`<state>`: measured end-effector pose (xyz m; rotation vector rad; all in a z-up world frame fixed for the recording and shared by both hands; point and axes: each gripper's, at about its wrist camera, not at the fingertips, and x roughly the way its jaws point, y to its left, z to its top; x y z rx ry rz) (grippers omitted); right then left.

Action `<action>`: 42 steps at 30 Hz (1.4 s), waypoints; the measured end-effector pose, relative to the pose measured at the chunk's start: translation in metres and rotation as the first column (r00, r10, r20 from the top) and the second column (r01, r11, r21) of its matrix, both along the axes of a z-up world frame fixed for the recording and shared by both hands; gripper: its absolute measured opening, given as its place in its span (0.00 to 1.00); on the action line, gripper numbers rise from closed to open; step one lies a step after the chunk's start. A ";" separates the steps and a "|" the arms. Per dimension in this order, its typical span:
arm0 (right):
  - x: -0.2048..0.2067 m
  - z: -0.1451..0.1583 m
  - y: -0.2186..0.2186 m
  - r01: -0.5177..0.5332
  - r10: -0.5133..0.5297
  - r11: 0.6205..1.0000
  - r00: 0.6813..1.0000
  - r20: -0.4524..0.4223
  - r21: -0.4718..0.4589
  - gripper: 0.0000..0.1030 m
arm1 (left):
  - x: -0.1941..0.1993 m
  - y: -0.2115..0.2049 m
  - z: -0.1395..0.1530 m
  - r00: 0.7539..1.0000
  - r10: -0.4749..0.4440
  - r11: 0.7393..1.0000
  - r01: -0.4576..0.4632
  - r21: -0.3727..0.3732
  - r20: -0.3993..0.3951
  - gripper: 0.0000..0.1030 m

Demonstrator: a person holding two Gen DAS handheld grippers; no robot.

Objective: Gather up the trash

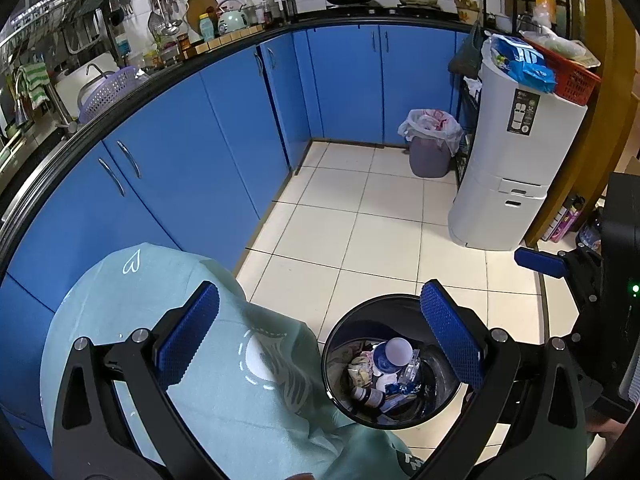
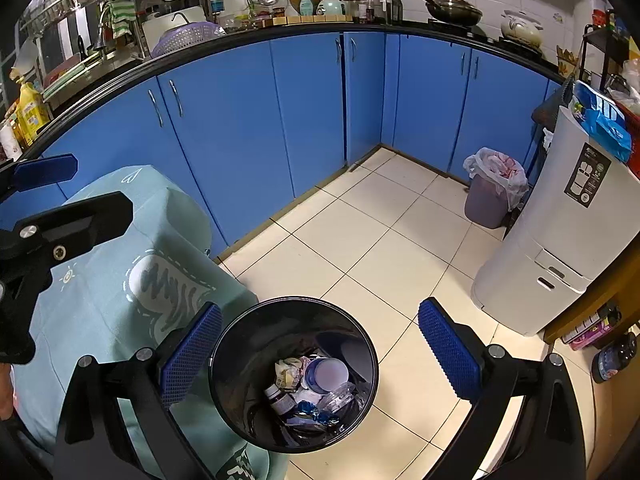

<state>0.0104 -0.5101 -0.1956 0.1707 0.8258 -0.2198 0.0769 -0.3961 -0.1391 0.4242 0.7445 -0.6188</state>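
The left gripper (image 1: 320, 344) hangs above the floor with its blue-padded fingers (image 1: 188, 340) spread wide and nothing between them. The right gripper (image 2: 320, 352) is likewise spread wide and empty, its ribbed blue pads (image 2: 448, 352) flanking open air above the black trash bin (image 2: 236, 396).

That bin stands on the cream tiled floor (image 2: 380, 248), just beside the edge of a table draped in a pale teal tablecloth (image 2: 104, 280) printed with white doodles. Seen from the left wrist, the same bin (image 1: 336, 384) sits against the cloth's hanging edge (image 1: 224, 400). Inside lies the collected trash: a white round-bottomed cup (image 2: 326, 374) resting mouth-down on a blue-rimmed lid, a crumpled yellowish wrapper (image 2: 288, 372), a small dark bottle with a white cap (image 2: 280, 398), a clear plastic piece (image 2: 340, 396) and a scrap of shiny blue foil (image 2: 310, 408). All of it rests at the bottom of the bin, well below the rim.

Blue cabinet doors (image 2: 240, 120) run along two walls under a black countertop (image 2: 280, 32) crowded with kitchenware, including a lidded wok (image 2: 452, 8) and a white casserole pot (image 2: 520, 28). Near the far corner of the floor stands a second, purple bin (image 2: 486, 204) lined with a white plastic bag, just beside a tall white appliance (image 2: 560, 240). A blue plastic bag (image 2: 604, 128) lies on top of that appliance.
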 end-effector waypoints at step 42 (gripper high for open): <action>0.000 -0.003 0.001 -0.007 0.007 1.000 1.000 -0.007 -0.003 0.93 | -0.007 -0.005 0.002 1.000 -0.014 1.000 0.014 -0.004 -0.016 0.97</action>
